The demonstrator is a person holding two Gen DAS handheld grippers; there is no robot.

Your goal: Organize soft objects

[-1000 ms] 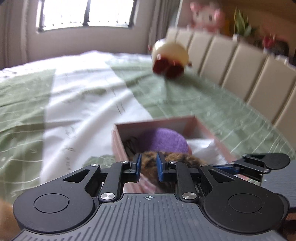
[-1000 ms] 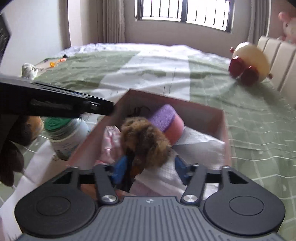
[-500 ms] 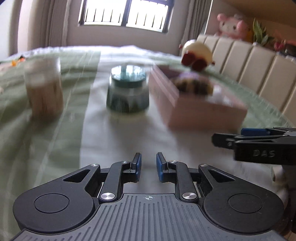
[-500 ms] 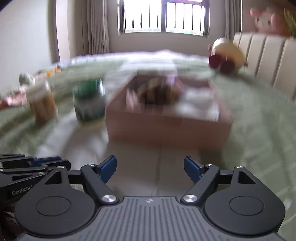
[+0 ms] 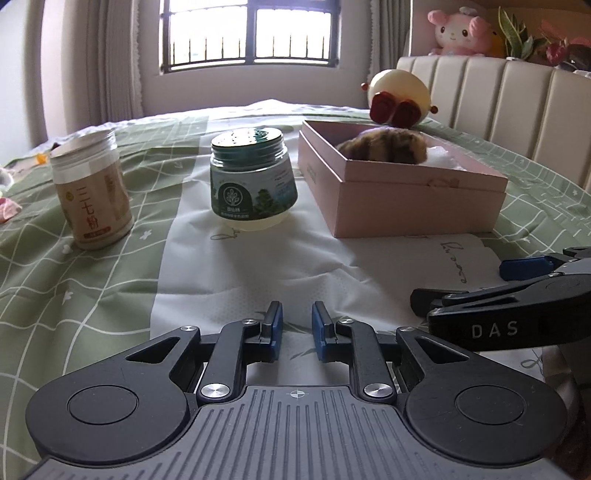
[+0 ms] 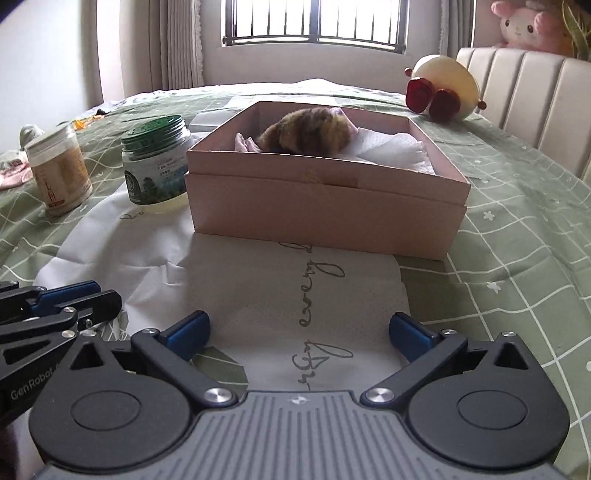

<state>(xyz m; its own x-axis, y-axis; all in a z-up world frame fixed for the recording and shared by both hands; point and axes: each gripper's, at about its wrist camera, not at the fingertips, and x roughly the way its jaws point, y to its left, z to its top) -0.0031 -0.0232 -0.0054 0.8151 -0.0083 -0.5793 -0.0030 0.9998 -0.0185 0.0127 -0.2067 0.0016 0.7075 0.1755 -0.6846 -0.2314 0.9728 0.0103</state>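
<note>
A pink cardboard box (image 6: 325, 199) stands on the bed and also shows in the left wrist view (image 5: 406, 199). In it lie a brown striped furry toy (image 6: 306, 131), white tissue (image 6: 391, 151) and a pink cloth (image 6: 243, 142). The furry toy also shows in the left wrist view (image 5: 384, 147). My left gripper (image 5: 297, 330) is empty with its pads close together, low over the sheet, well short of the box. My right gripper (image 6: 299, 332) is wide open and empty, in front of the box.
A green-lidded jar (image 5: 253, 181) and a beige jar (image 5: 92, 190) stand left of the box. A cream and red plush (image 6: 443, 88) lies behind it by the padded headboard (image 5: 517, 99). A pink plush (image 5: 458, 29) sits on the ledge.
Both grippers have pulled back and down from over the box to the sheet in front of it. The right gripper let go of the furry toy, which now lies in the box.
</note>
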